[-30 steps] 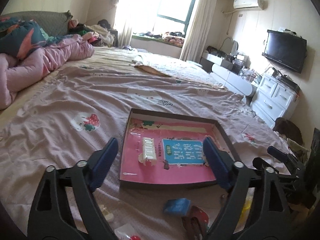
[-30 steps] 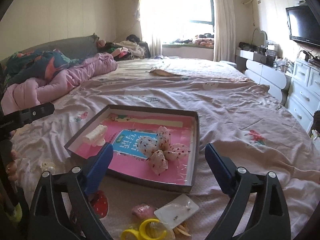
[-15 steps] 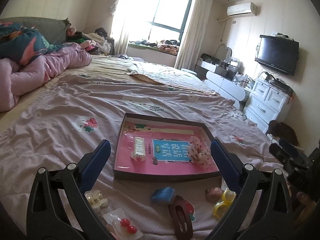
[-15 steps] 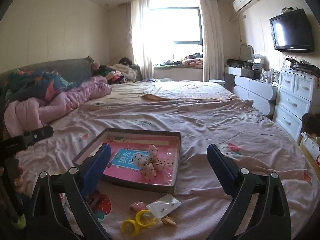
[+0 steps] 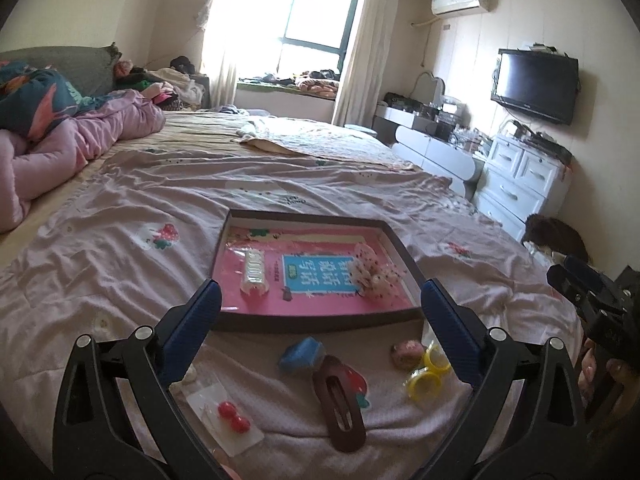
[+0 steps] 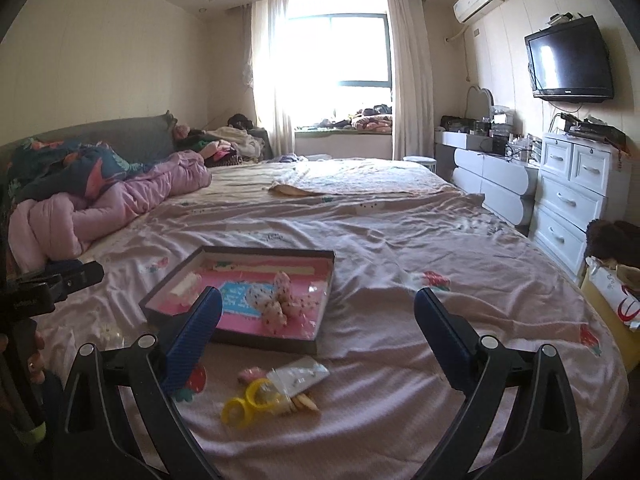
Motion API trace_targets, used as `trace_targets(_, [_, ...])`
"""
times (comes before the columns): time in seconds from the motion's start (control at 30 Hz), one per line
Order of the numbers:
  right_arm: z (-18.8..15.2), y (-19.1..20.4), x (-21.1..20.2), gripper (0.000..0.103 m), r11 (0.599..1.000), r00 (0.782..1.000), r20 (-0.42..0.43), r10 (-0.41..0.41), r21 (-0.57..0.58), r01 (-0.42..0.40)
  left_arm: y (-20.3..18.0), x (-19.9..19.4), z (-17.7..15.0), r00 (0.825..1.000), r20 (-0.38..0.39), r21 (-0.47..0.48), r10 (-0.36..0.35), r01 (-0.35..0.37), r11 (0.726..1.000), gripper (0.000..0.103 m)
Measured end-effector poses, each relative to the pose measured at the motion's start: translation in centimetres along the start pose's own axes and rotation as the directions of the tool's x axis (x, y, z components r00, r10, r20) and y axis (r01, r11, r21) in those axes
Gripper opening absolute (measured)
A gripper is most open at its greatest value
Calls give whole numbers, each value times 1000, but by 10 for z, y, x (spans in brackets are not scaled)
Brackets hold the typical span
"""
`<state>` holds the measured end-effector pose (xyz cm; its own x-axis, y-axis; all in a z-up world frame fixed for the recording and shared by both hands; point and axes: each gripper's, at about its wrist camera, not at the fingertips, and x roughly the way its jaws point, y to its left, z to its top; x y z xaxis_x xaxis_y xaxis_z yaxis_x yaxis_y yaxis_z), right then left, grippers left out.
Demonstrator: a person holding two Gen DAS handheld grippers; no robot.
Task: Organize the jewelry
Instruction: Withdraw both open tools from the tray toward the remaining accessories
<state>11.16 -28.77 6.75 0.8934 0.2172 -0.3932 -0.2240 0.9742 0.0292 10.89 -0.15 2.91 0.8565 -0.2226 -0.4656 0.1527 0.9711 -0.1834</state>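
Observation:
A shallow dark box with a pink lining (image 5: 224, 256) (image 6: 328, 280) lies on the bed. In it are a white hair clip (image 5: 255, 271) and a spotted pink bow (image 5: 370, 272) (image 6: 280, 302). In front of it lie a blue clip (image 5: 301, 354), a brown hair clip (image 5: 340, 406), yellow rings (image 5: 428, 372) (image 6: 248, 400), a small pink piece (image 5: 406, 354) and a card with red beads (image 5: 228, 416). My left gripper (image 5: 320, 312) is open and empty above these. My right gripper (image 6: 318, 320) is open and empty, held back from the box.
The pink bedsheet (image 5: 120, 240) is wrinkled. A pink quilt (image 5: 60, 152) lies at the left. White drawers (image 6: 576, 200) and a wall TV (image 6: 568, 60) stand at the right. A clear packet (image 6: 300, 374) lies by the yellow rings.
Both grippers have pulled back and up from the box, so more of the bed and the loose items in front of it now show. Both stay open and empty.

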Motion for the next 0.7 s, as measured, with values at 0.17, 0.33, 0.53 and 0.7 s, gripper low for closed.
trace_targets(0.17, [-7,-3,-6,94,1000,1000,-14,-6,-11,6,-6,2,-11,1000,-25,19,1,-1,1000,91])
trace_targets(0.33, [-14,-3,-12,94,1000,1000,-25,-11,-25,10,-14,3,-19,999,-41,33,4,-2,999,91])
trace_targets(0.53, [-26,-2,-11,94,1000,998,-64,2,-14,-3,-22,10,-32,997,-78,56,-2,7,998,91])
trace_targets(0.7, [-35,3,-8,94,1000,995,-97,8,-29,-11,-24,15,-40,994,-106,73,2,6,997,91])
